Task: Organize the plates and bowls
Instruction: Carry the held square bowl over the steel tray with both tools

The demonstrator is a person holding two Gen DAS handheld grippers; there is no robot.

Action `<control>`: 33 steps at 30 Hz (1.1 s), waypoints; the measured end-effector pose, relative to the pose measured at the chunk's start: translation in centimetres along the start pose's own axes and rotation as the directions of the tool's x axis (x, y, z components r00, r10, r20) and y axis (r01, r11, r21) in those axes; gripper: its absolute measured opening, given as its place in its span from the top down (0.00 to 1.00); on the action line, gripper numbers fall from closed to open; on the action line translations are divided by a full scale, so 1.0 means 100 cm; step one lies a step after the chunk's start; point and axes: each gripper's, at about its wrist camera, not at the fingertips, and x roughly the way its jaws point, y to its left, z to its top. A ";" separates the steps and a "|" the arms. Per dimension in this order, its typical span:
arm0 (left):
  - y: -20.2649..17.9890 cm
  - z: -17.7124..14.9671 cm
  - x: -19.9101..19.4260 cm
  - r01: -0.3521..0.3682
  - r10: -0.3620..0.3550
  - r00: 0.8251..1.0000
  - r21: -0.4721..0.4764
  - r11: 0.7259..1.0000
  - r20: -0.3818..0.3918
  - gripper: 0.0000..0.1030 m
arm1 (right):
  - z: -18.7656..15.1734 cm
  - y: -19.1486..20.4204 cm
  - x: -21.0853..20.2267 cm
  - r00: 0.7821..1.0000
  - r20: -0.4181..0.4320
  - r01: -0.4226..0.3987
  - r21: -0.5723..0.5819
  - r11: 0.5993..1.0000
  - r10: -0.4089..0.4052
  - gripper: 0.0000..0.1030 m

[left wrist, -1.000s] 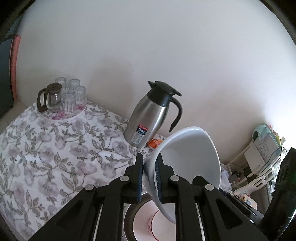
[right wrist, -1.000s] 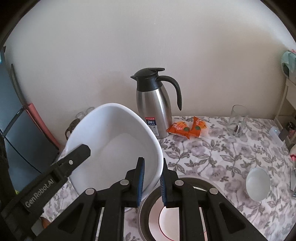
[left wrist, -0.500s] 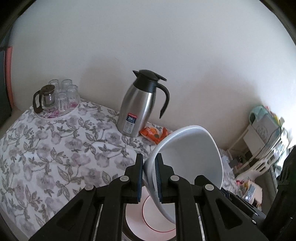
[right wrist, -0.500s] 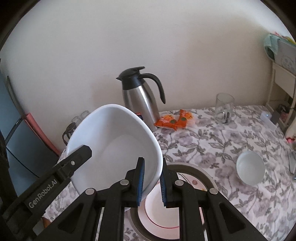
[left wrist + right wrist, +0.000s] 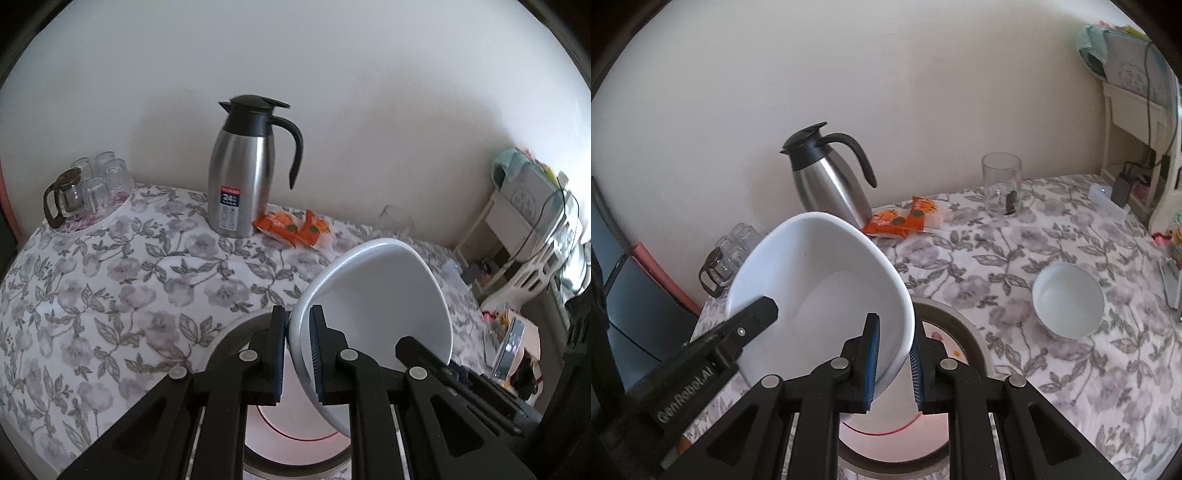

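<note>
white bowl (image 5: 373,295): I've got left gripper (image 5: 297,354) and right gripper (image 5: 893,363) both clamped on its rim.
right view only: small bowl (image 5: 1067,299), empty, right.
metal basin (image 5: 964,325): red-rimmed plate (image 5: 291,424) inside.

left wrist: close, angled down at table (image 5: 110,295) | right wrist: same | shared: flask (image 5: 240,177)

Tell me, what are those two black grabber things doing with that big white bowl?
A person is carrying the big white bowl with both grippers, the left gripper and the right gripper each with jaws shut on its rim. It hangs tilted above a metal dish holding a red-rimmed plate. A small white bowl sits on the flowered tablecloth.
</note>
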 end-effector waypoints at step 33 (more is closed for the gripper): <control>0.023 -0.027 0.056 -0.027 0.007 0.974 -0.085 0.996 -0.224 0.87 | -0.030 -0.013 0.051 0.981 -0.191 0.037 -0.022 0.999 -0.041 0.83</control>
